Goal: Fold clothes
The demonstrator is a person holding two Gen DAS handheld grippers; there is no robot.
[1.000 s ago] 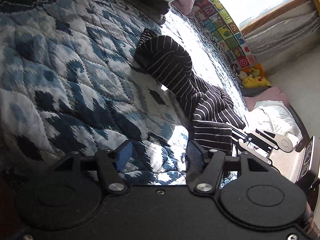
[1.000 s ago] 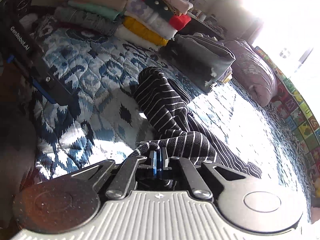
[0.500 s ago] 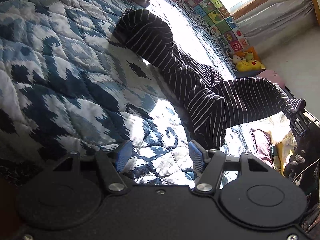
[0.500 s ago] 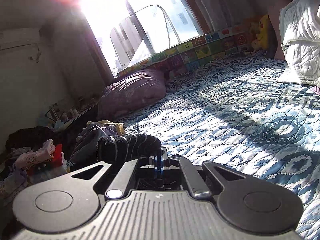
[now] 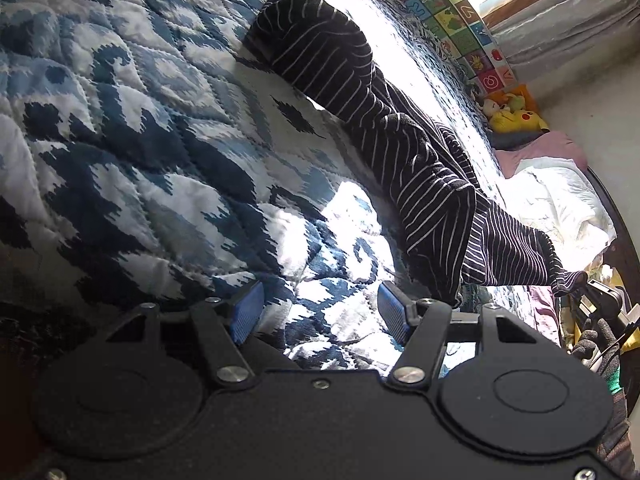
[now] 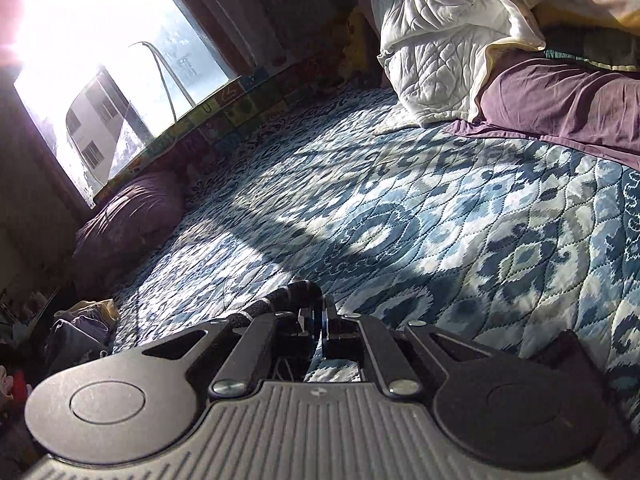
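**Right gripper holds the garment's end; left hangs open over the quilt**

My left gripper [image 5: 318, 312] is spread wide, blue pads [image 5: 247, 310] well apart, with nothing between them but the quilt [image 5: 132, 148] below. The striped garment [image 5: 404, 160] lies ahead and to the right of those fingers, running across the quilt from a bunched far end toward the bed's edge; its near fold comes just beside my right-hand pad, and I cannot tell if it touches. From there one end stretches off to the right, lifted, into my right gripper [image 5: 592, 286], with a gloved hand [image 5: 596, 346] below it.

In the right wrist view, my right gripper [image 6: 320, 320] is clamped nearly together on that dark striped end [image 6: 294, 294], which bunches just over the fingertips and trails away left. Beyond lie the quilt [image 6: 460, 220], a white duvet [image 6: 440, 52] and a purple pillow [image 6: 128, 220].
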